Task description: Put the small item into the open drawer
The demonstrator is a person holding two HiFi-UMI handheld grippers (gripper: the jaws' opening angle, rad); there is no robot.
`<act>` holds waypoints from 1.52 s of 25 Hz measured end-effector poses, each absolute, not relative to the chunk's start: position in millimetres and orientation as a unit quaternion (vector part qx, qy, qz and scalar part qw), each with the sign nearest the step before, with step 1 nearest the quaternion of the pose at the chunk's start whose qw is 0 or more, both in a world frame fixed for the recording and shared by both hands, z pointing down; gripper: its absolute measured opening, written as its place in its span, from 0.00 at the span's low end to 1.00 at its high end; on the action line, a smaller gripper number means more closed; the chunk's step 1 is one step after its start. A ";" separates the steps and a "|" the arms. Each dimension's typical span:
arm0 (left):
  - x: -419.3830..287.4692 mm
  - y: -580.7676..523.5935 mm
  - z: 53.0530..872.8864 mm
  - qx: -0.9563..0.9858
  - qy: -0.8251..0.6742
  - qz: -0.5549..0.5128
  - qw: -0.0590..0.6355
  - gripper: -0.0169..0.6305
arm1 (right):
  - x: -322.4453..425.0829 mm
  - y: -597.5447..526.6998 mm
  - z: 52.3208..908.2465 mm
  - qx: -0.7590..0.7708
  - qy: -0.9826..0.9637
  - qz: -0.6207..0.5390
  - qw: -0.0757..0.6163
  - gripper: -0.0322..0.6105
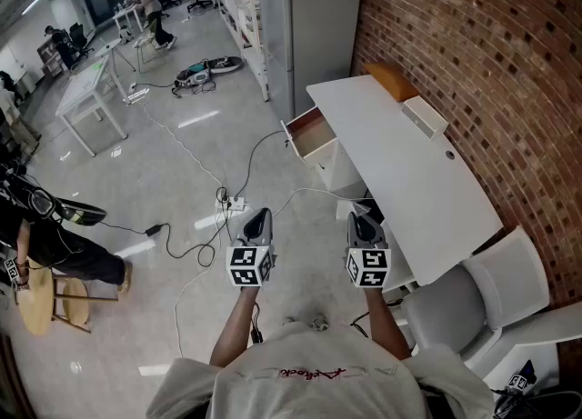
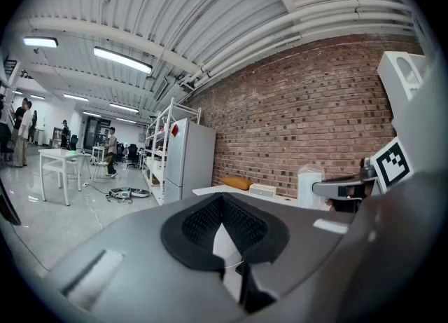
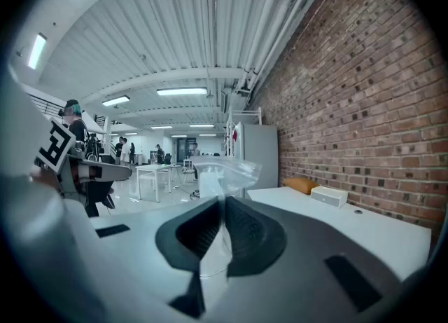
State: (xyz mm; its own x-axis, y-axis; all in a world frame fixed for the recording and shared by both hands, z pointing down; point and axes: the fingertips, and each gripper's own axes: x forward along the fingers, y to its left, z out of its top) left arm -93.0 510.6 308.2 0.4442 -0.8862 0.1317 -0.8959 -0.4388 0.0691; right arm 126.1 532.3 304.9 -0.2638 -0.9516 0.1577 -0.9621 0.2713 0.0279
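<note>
**A:** Where is the small clear plastic packet (image 3: 225, 169)?

**B:** It is pinched in the right gripper (image 3: 222, 206). The jaws are clenched on its lower part, and the crumpled top sticks up above them.

**A:** And the left gripper (image 2: 222, 201)?

**B:** Its jaws are pressed together with nothing between them. Both grippers are held out side by side over the pale grey floor (image 1: 182, 163), the right one just beside the long white tabletop (image 1: 400, 167).

**A:** The drawer?

**B:** The white drawer with a brown inside (image 1: 310, 133) stands pulled out under the tabletop's far end, well ahead of both grippers. On the tabletop, along the red brick wall (image 1: 473, 54), lie an orange cushion (image 1: 393, 81) and a flat white box (image 1: 425, 117).
</note>
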 end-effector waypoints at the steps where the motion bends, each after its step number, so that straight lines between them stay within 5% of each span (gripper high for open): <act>1: -92.1 511.0 307.9 0.847 -0.527 0.039 0.066 0.04 | 126.9 532.4 304.7 0.602 -0.794 0.038 0.072 0.09; 38: -38.9 485.6 322.3 0.830 -0.550 0.066 0.069 0.04 | 181.2 497.3 316.7 0.568 -0.819 0.053 0.059 0.09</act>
